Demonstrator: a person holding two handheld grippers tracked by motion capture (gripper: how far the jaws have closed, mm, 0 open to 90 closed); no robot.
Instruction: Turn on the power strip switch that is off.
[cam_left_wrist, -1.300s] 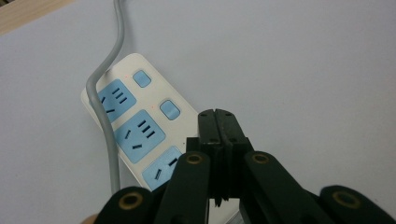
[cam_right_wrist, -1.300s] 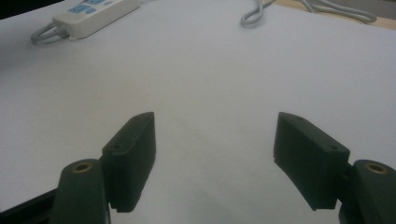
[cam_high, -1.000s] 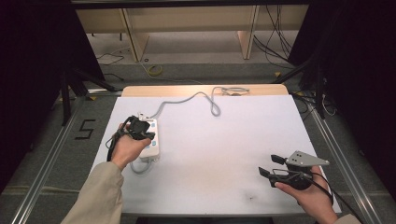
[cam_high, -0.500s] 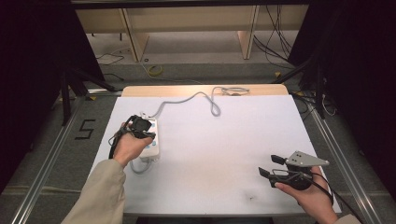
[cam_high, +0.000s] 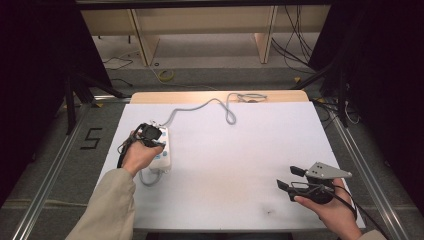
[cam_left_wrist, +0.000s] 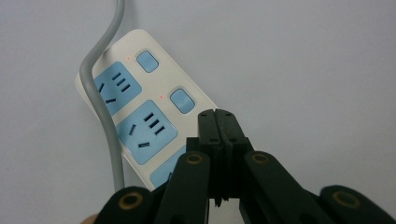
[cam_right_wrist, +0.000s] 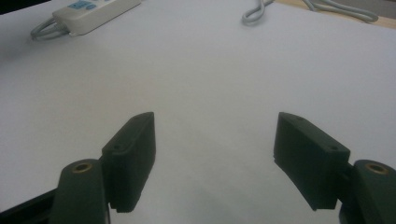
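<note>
overhead forward-down, two close jaw-level views

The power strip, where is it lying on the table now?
In the high view the power strip lies near the table's left edge, directly under the left hand-held gripper, with its grey cable running toward the far edge.

White power strip (cam_high: 162, 147) flat on tabletop (cam_high: 240, 165), left side, mid-depth. Blue socket faces and blue buttons up. Grey cable (cam_high: 200, 106) runs far-right, looping toward far edge; slack loop at near end.
</note>
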